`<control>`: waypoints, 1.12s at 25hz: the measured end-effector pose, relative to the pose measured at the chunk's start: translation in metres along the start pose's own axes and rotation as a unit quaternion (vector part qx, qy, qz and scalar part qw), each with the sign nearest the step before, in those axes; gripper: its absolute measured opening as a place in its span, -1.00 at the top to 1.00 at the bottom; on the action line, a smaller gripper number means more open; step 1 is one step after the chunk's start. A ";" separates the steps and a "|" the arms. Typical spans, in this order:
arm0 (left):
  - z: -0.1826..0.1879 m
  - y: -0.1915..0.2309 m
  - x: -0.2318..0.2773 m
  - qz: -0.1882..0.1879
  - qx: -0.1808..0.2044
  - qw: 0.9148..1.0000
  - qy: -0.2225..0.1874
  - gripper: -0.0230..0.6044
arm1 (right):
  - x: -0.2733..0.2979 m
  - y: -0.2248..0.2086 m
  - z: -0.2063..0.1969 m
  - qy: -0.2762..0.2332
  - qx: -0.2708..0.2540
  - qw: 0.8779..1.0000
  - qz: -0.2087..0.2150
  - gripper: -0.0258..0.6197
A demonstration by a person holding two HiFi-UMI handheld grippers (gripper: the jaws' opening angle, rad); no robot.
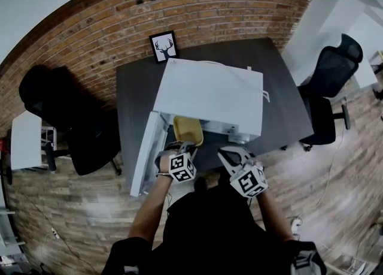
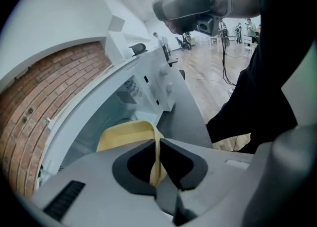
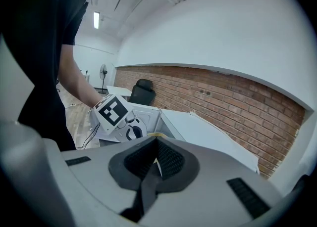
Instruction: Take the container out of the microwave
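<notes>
A yellow container [image 1: 188,130] sticks out of the front of the white microwave [image 1: 209,94], whose door [image 1: 145,155] hangs open to the left. My left gripper [image 1: 181,147] is shut on the container's near rim. In the left gripper view the thin yellow wall [image 2: 126,134] is pinched between the left gripper's [image 2: 158,159] jaws, with the microwave cavity [image 2: 109,107] behind. My right gripper [image 1: 232,157] hovers just right of it, in front of the microwave, shut and empty. In the right gripper view the right gripper's [image 3: 155,165] jaws are together, and the left gripper's marker cube [image 3: 114,112] is ahead.
The microwave stands on a dark table [image 1: 281,100] against a brick wall [image 1: 197,4]. A framed deer picture [image 1: 163,47] leans at the table's back. Black office chairs stand at the left [image 1: 72,124] and right [image 1: 332,82]. A white side table [image 1: 25,139] is at far left.
</notes>
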State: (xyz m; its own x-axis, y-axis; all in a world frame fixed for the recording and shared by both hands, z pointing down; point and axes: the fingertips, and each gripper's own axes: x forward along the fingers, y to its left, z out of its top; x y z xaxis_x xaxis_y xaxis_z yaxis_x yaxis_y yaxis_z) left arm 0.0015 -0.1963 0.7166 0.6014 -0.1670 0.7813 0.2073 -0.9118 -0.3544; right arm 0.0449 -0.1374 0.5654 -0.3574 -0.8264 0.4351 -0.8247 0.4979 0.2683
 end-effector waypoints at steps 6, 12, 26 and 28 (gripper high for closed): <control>0.000 -0.014 -0.022 0.003 0.005 1.000 0.002 0.84 | -0.006 0.010 -0.003 -0.002 0.007 1.000 -0.003 0.92; 0.004 -0.028 -0.037 -0.003 0.002 1.000 -0.003 0.84 | -0.006 0.017 -0.008 0.002 0.010 1.000 -0.002 0.92; 0.007 -0.053 -0.065 -0.015 -0.017 1.000 0.008 0.84 | -0.006 0.019 -0.017 0.010 0.018 1.000 -0.002 0.93; 0.008 -0.056 -0.067 -0.016 -0.021 1.000 0.008 0.84 | -0.006 0.017 -0.017 0.009 0.019 1.000 -0.002 0.93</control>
State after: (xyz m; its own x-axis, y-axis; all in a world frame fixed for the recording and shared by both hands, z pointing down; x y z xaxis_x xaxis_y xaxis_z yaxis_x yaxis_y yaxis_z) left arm -0.0444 -0.1311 0.6801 0.5820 -0.1426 0.8006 0.1937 -0.9319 -0.3068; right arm 0.0407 -0.1190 0.5822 -0.3456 -0.8236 0.4498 -0.8422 0.4836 0.2384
